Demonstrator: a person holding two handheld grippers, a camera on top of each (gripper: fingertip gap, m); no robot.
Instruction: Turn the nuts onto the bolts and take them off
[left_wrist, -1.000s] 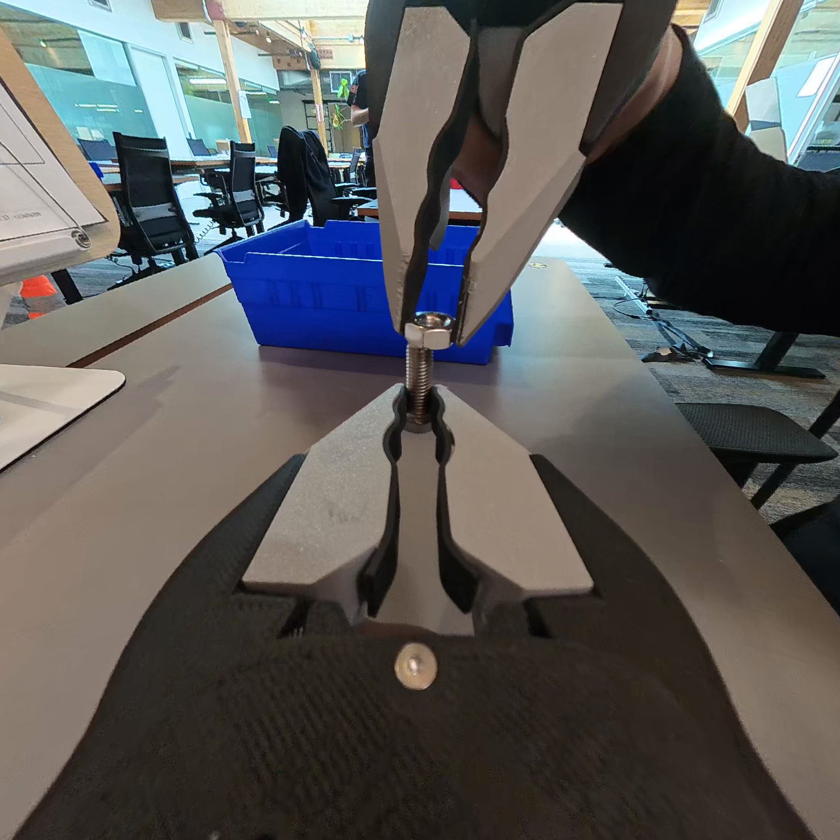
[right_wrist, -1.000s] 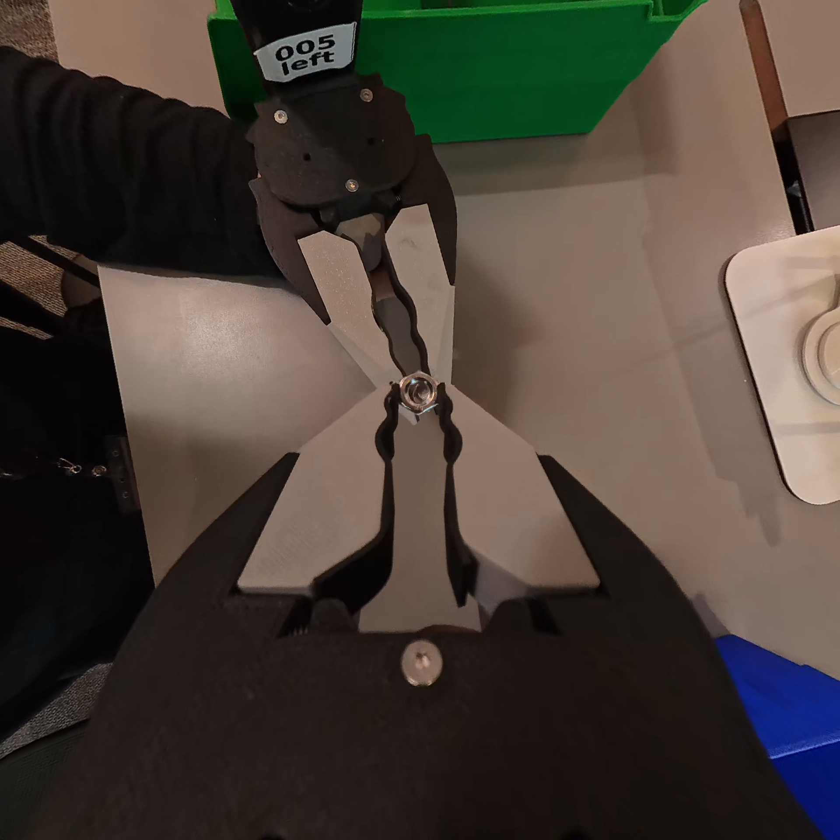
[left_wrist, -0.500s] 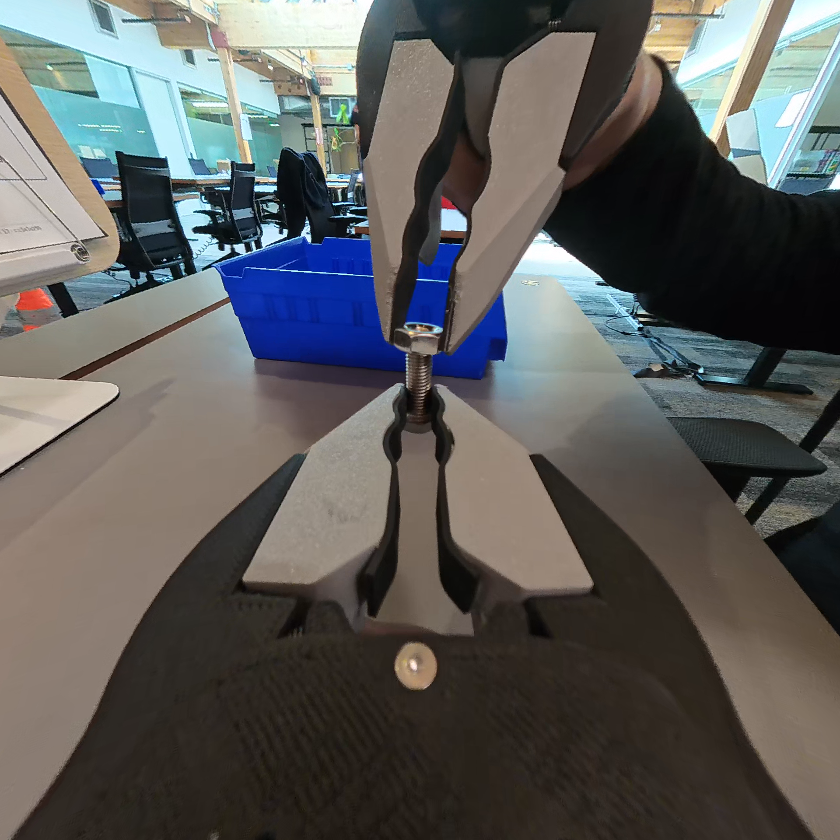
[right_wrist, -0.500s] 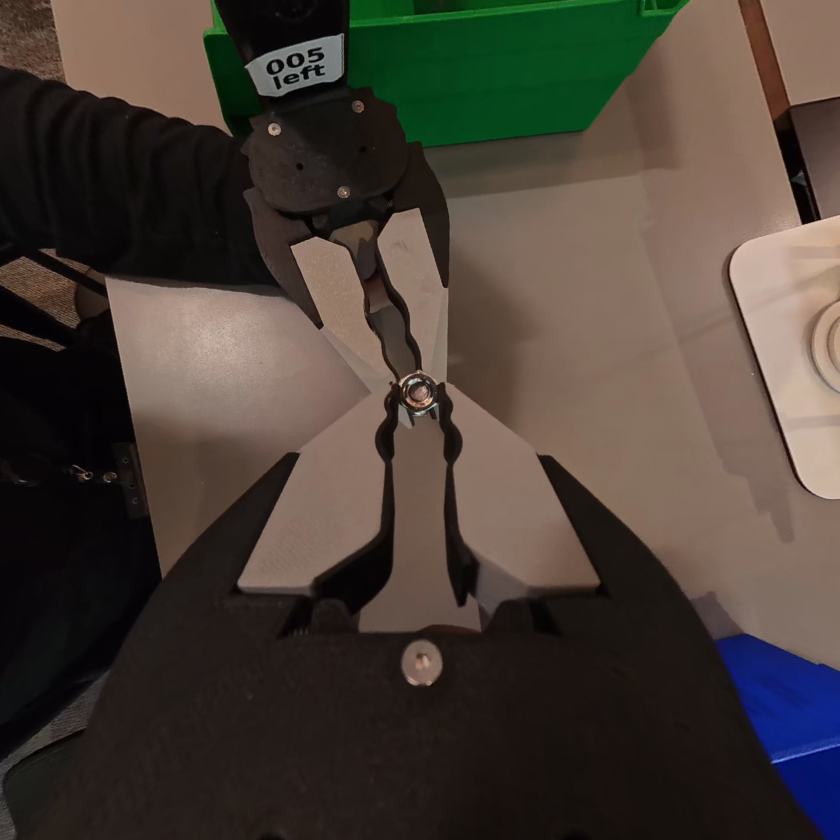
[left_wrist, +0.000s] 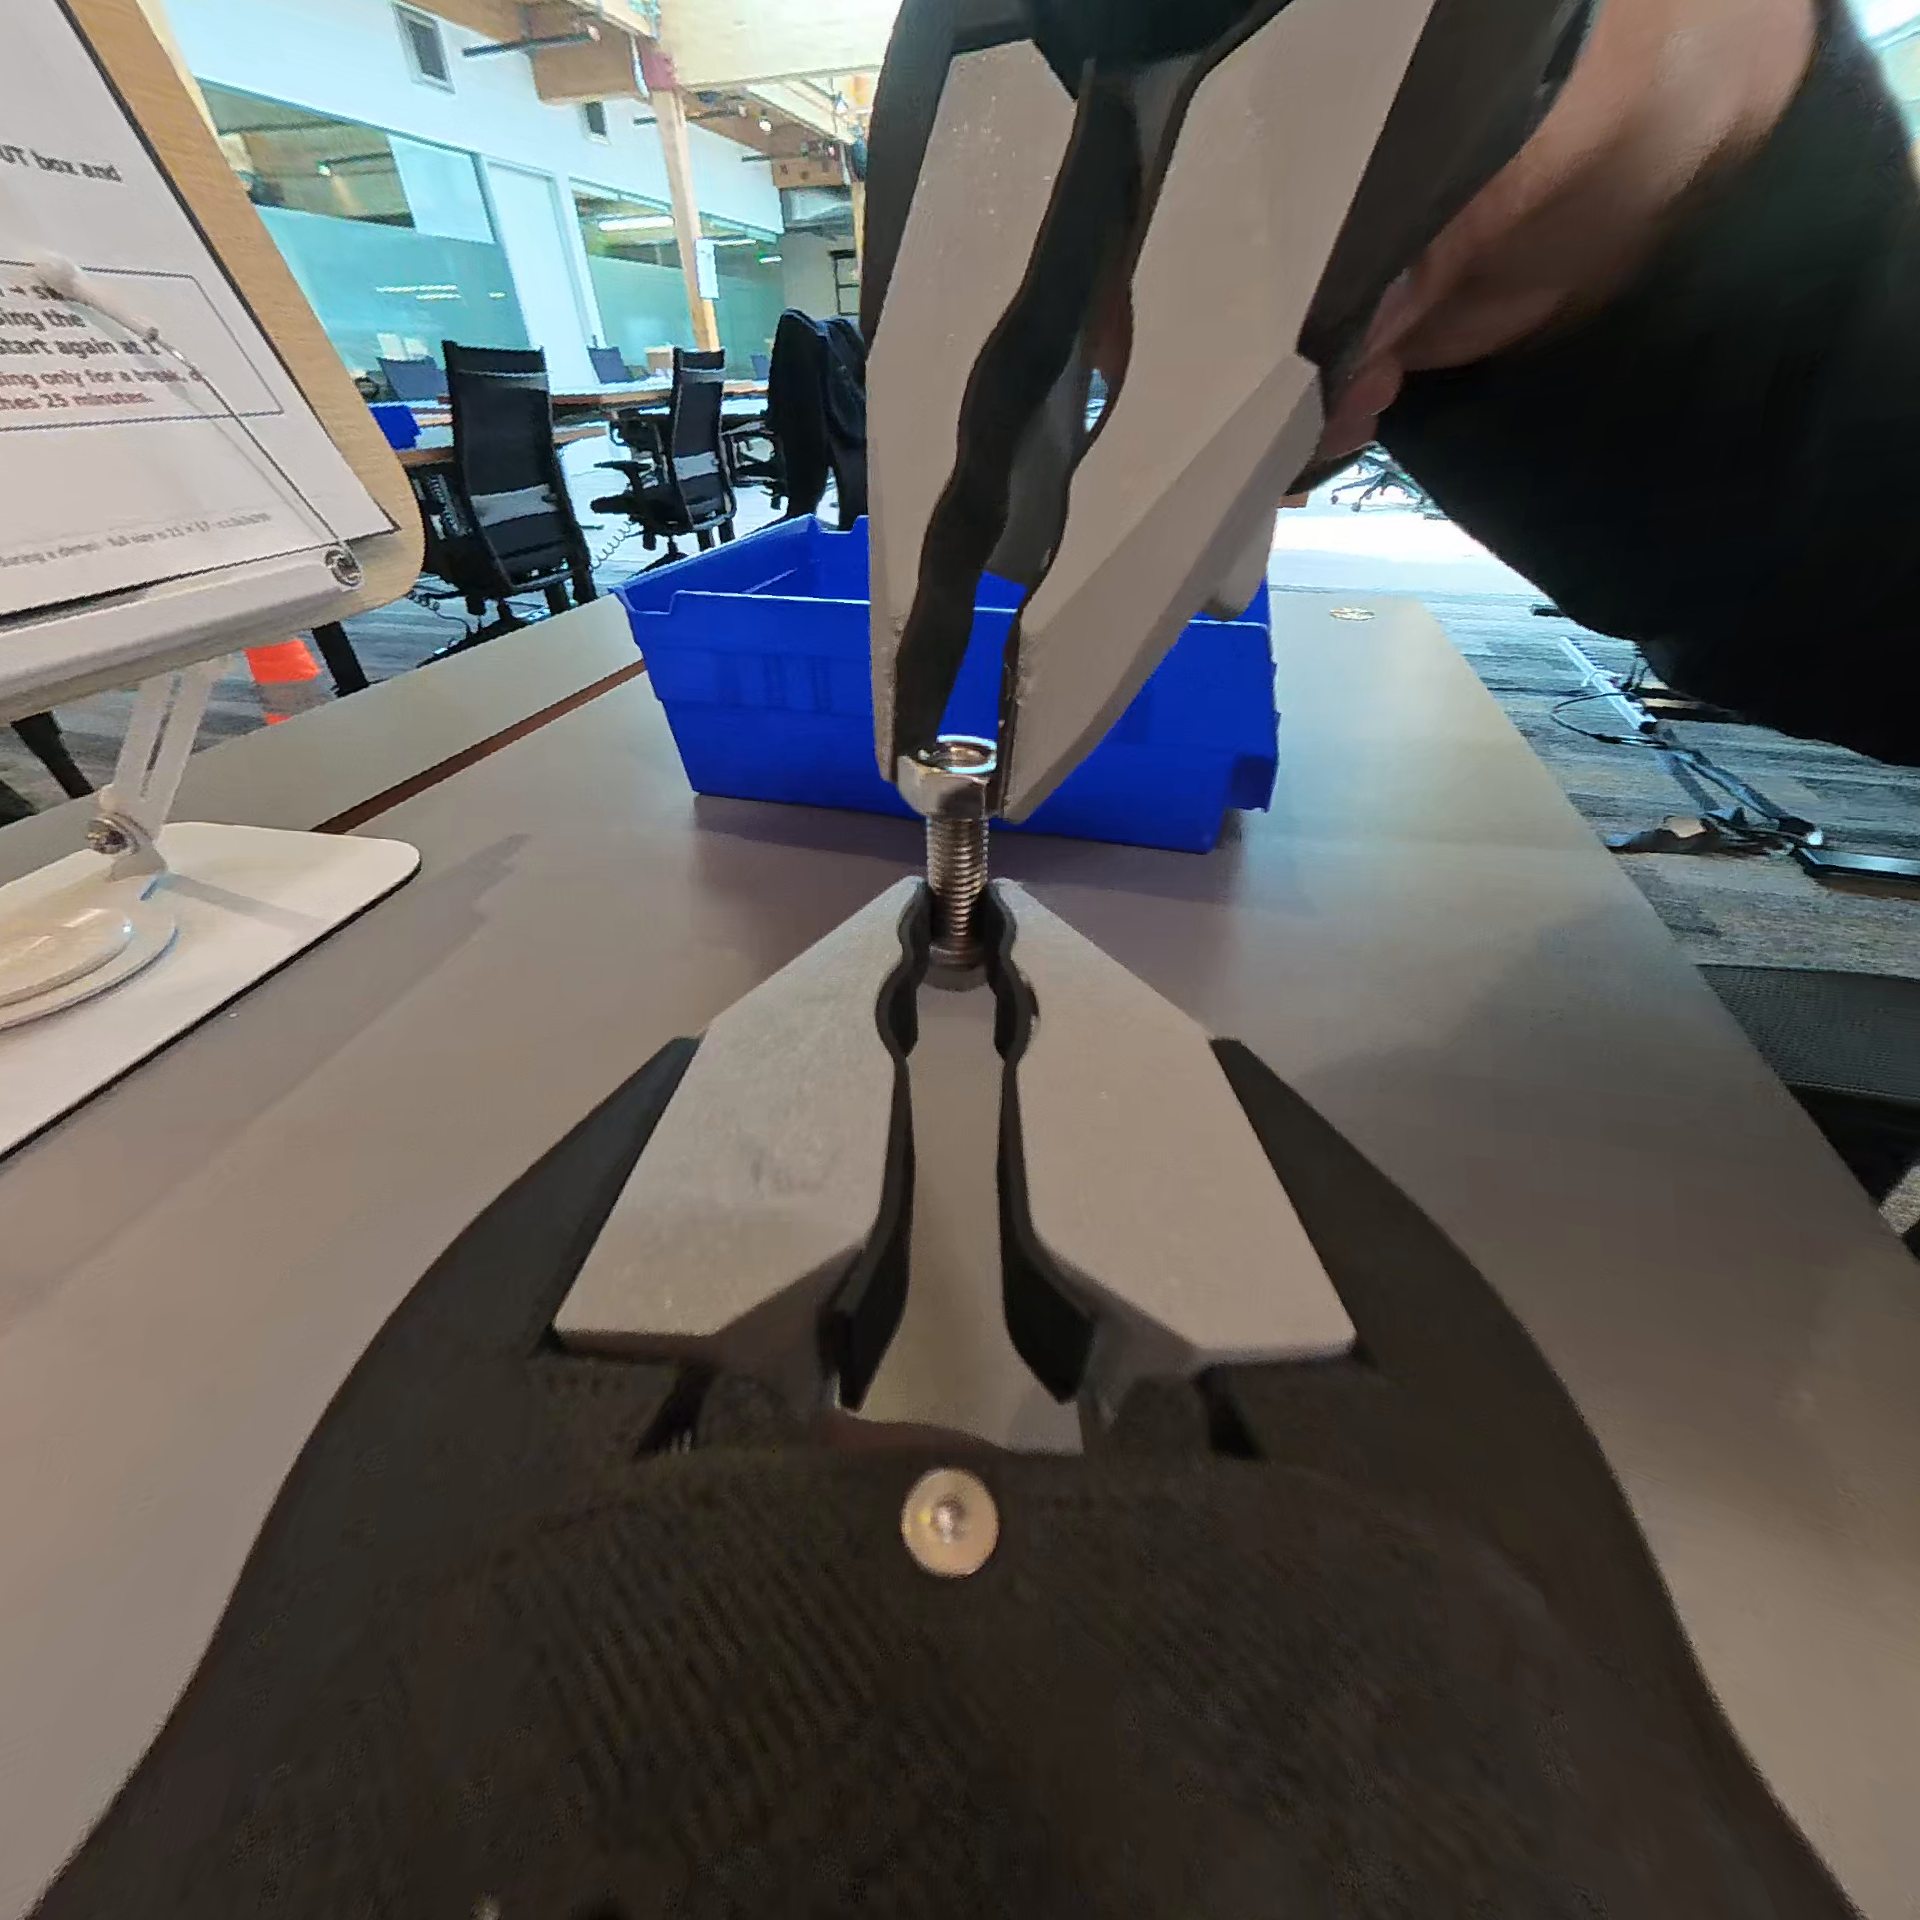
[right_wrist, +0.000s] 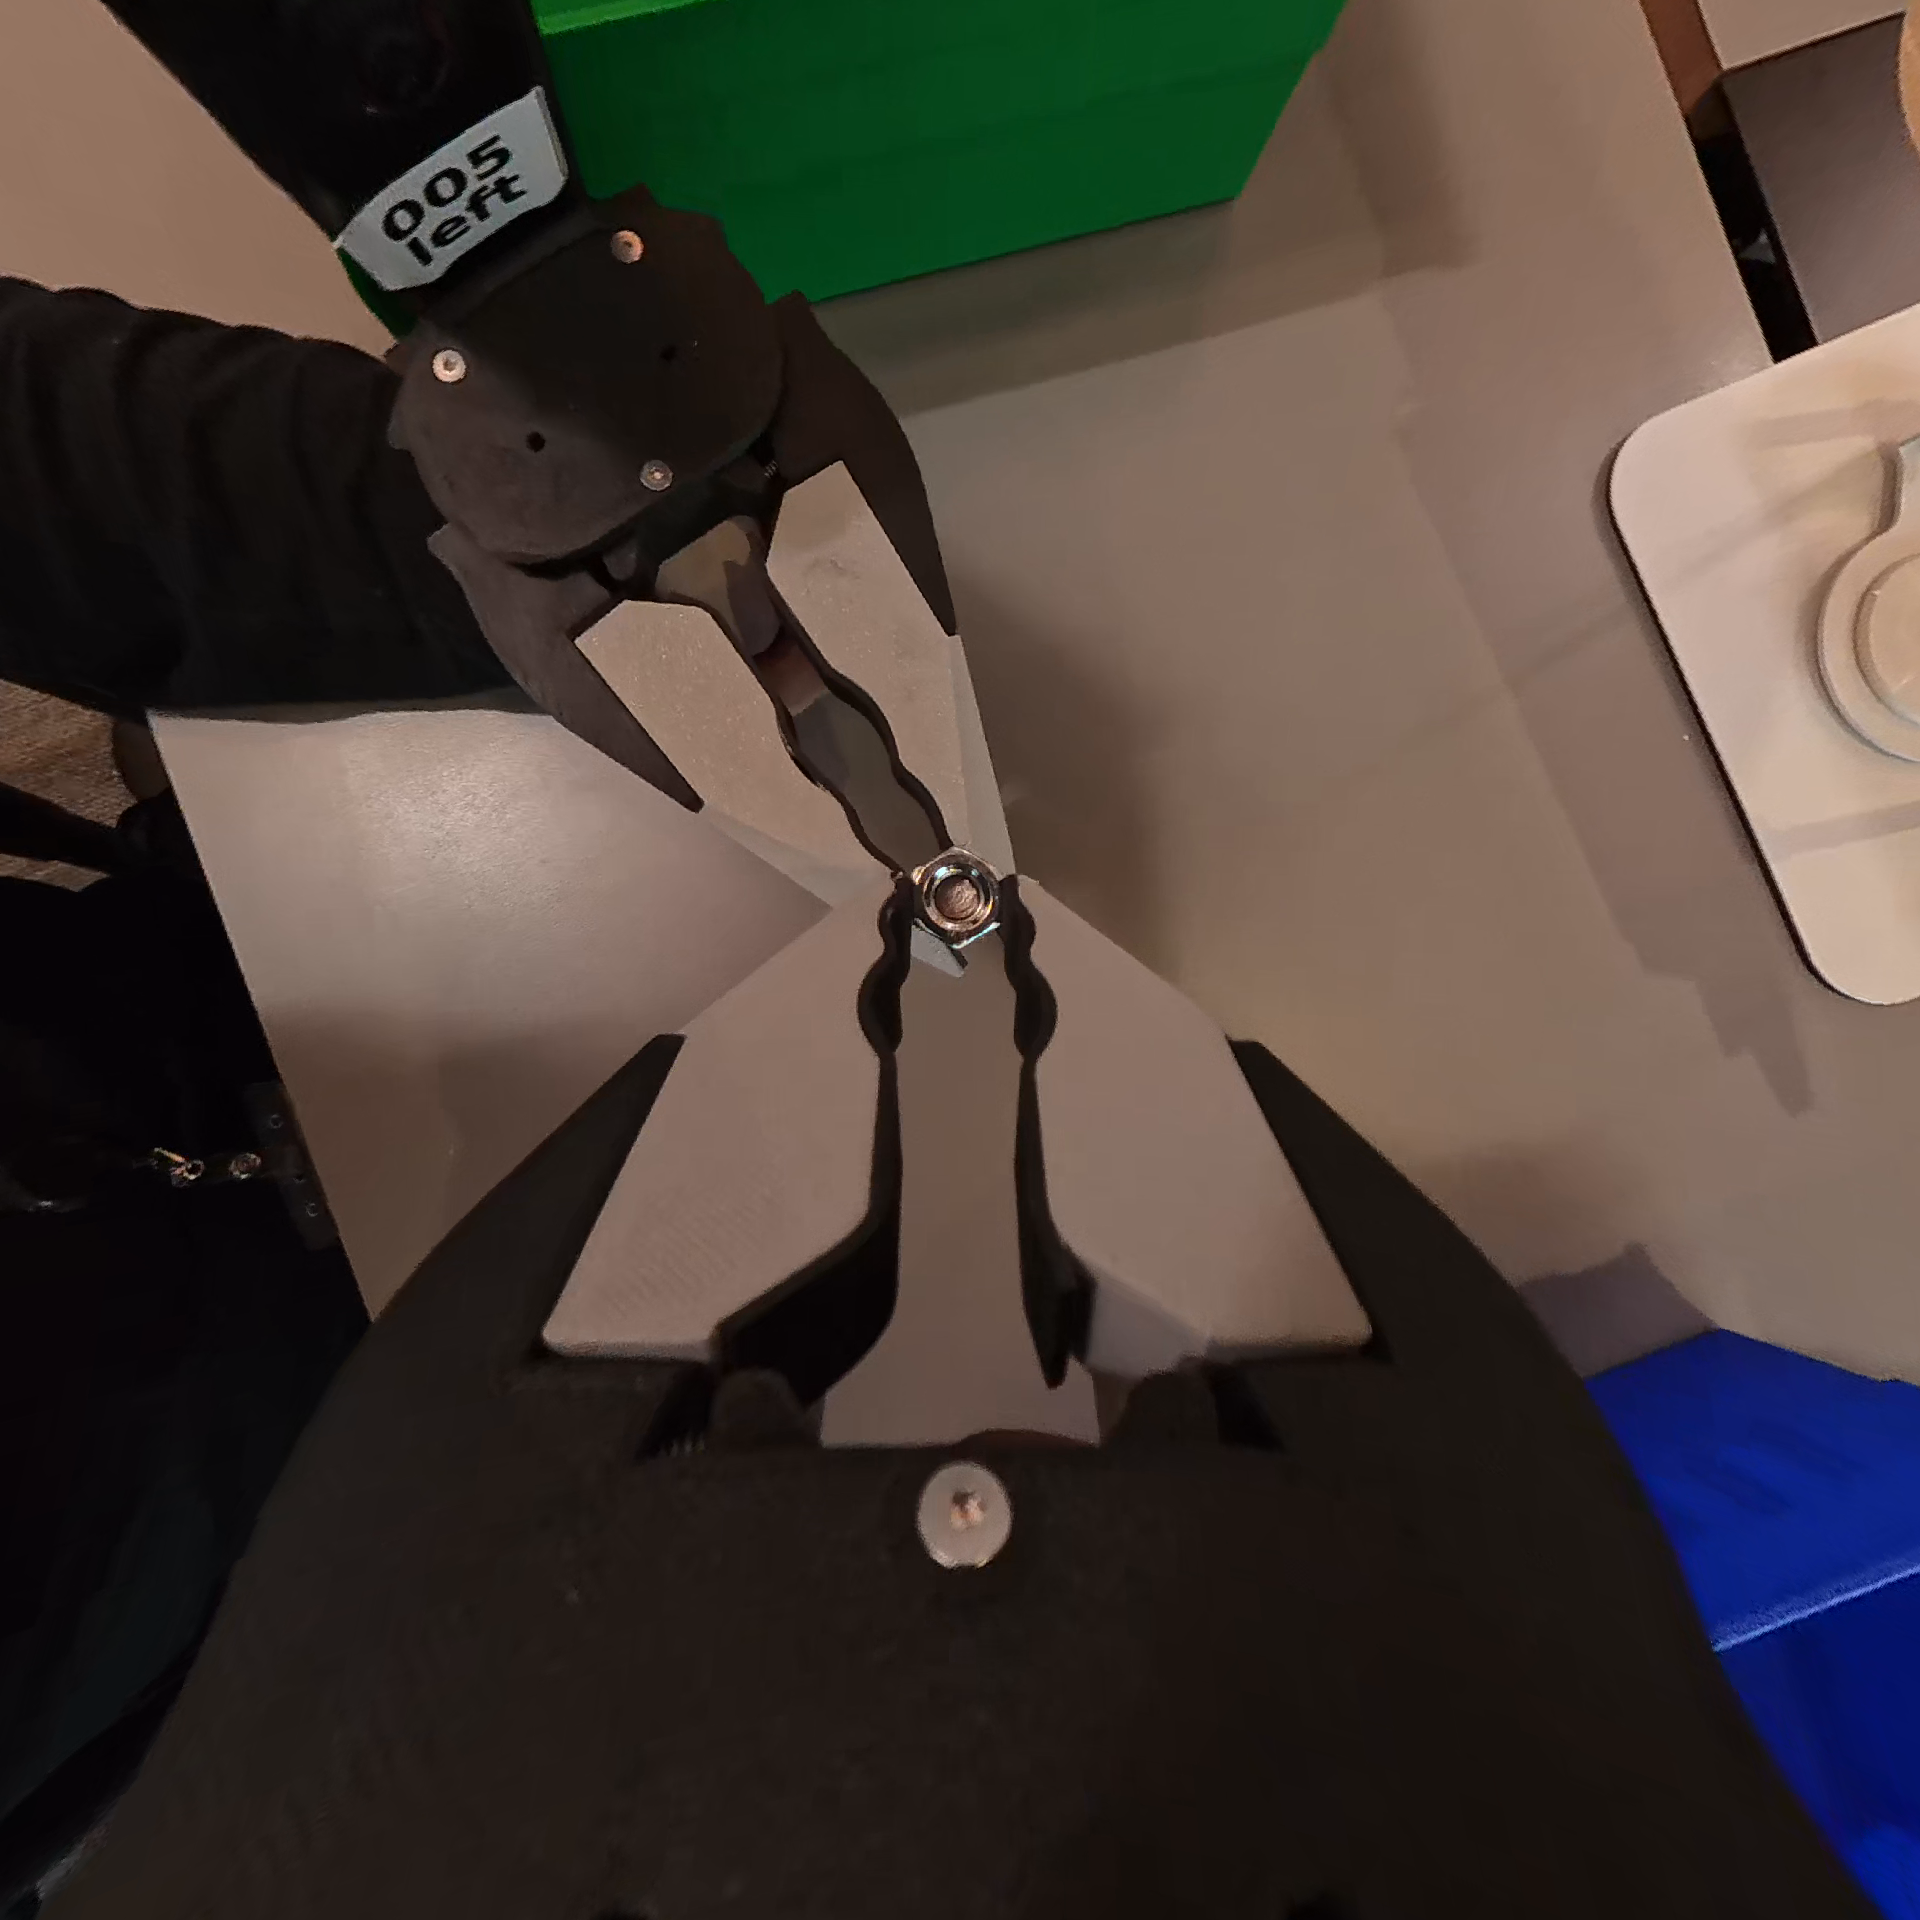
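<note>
A grey table (left_wrist: 1351, 1039) carries a blue bin (left_wrist: 790, 665) at its far side; a green bin (right_wrist: 935, 135) shows in the right wrist view. Above the table, the left gripper (left_wrist: 954, 914) has its fingers closed on the lower end of an upright bolt (left_wrist: 952, 857). The right gripper (right_wrist: 956, 914), pointing down, pinches the nut (right_wrist: 958, 896) at the bolt's top end. The nut sits only on the first threads, so either threading has barely begun or removal is almost finished; I cannot tell which.

The bolt (left_wrist: 951, 883) head was hidden between the left hand-held gripper (left_wrist: 954, 940) fingertips; the green bin (right_wrist: 914, 135) was cut off at the top edge.
</note>
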